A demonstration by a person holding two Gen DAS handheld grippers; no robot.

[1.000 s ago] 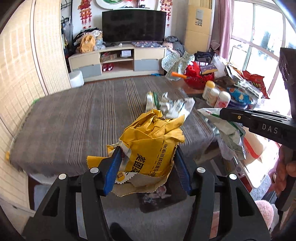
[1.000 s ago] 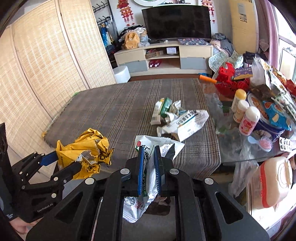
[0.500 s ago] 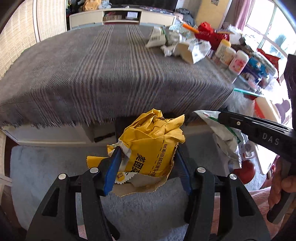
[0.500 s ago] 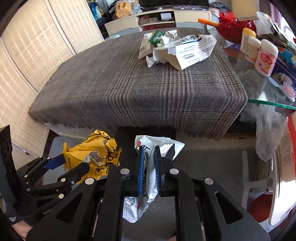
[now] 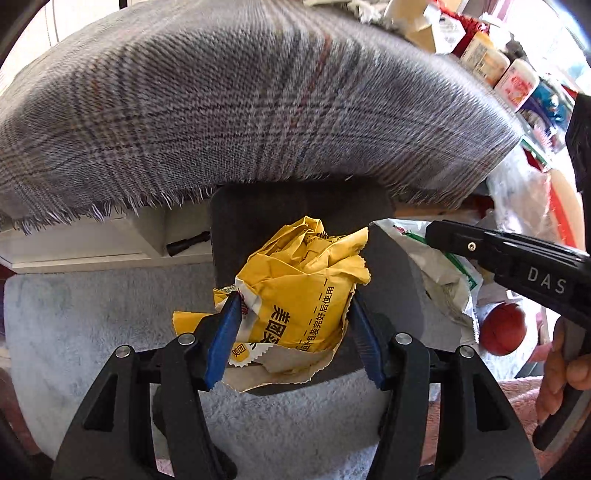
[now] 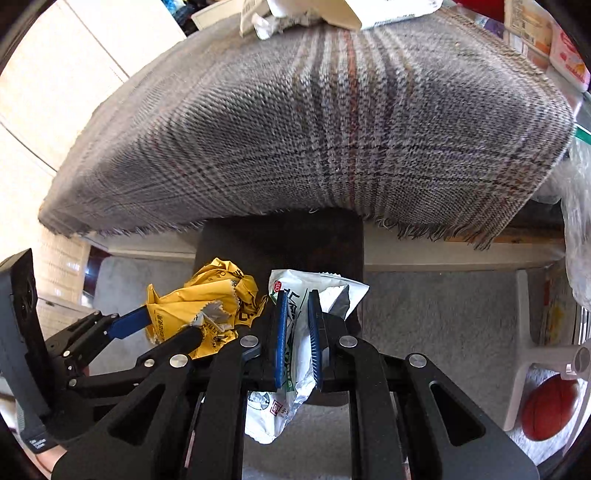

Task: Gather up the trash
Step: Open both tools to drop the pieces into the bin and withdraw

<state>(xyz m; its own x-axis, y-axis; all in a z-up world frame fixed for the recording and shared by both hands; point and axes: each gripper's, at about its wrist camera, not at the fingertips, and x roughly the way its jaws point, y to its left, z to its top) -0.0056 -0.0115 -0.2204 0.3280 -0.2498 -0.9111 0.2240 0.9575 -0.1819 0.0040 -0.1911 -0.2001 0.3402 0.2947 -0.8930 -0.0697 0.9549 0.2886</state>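
The left gripper (image 5: 291, 325) has its jaws set fairly wide, clamped on a crumpled yellow paper bag (image 5: 306, 288) printed with black characters, torn at its lower edge; it sits at centre frame in the left wrist view. The right gripper (image 6: 297, 332) has its jaws narrow, pinching a flattened white snack wrapper (image 6: 295, 354) with green and red print, which hangs below the pads at lower centre of the right wrist view. Both pieces hang over a dark square bin (image 5: 258, 221) standing on grey carpet (image 5: 74, 314); what lies in it cannot be told. Above, a grey plaid cloth (image 6: 295, 129) covers the worktop, with more wrappers (image 6: 295, 14) at the upper edge.
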